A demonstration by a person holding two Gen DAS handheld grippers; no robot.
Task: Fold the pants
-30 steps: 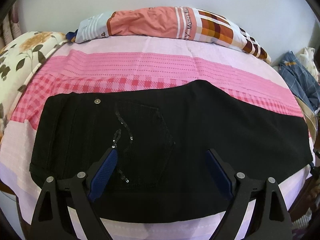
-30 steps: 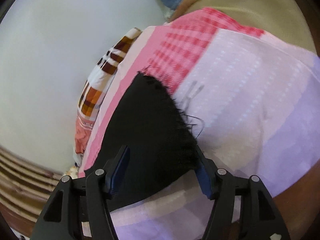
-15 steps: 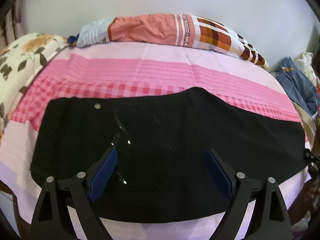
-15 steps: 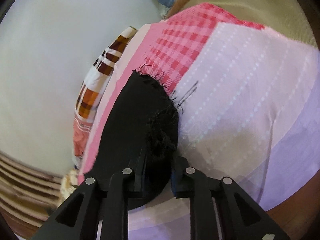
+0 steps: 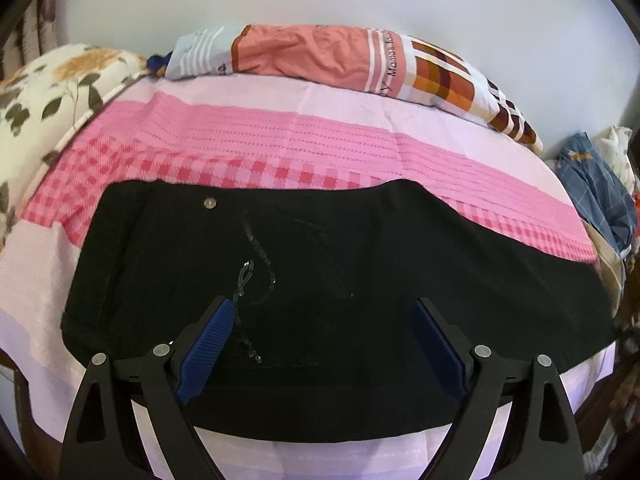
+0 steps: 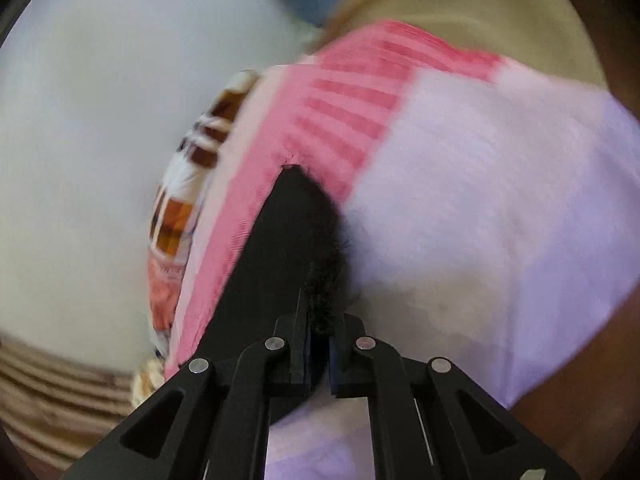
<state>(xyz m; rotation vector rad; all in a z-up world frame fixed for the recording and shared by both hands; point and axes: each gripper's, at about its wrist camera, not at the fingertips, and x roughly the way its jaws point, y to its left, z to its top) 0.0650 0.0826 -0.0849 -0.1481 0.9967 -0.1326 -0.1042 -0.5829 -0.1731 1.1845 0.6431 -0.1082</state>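
1. Lying flat across the pink-and-lilac bedsheet (image 5: 280,152), the black pants (image 5: 360,264) serve as the landmark: waistband end at the left of the left wrist view, leg end running off to the right, already doubled leg on leg by the look of it.
2. Beyond the pants, against the wall, sits a patchwork pillow (image 5: 320,56); left of the waistband, a floral quilt (image 5: 48,92); past the leg end, a heap of blue checked clothing (image 5: 596,184).
3. Left gripper (image 5: 320,344): hovering over the seat of the pants, above the sequinned back pocket (image 5: 256,264). Its jaws stand wide apart, the blue pads (image 5: 204,344) gripping nothing; whether they touch the cloth cannot be told.
4. Right gripper (image 6: 318,344): at the frayed hem (image 6: 324,280) of the leg end, jaws drawn almost fully together with the black cloth pinched between them. The view is motion-blurred.
5. Step in hand (judgement): securing the hem, the start of the lengthwise fold that brings the legs toward the waistband.
6. Next move (judgement): lifting the pinched hem clear of the sheet and carrying it leftward over the pants, while the left gripper pins or steadies the seat so the garment does not slide. A thin frayed edge may slip, so the grip must hold.
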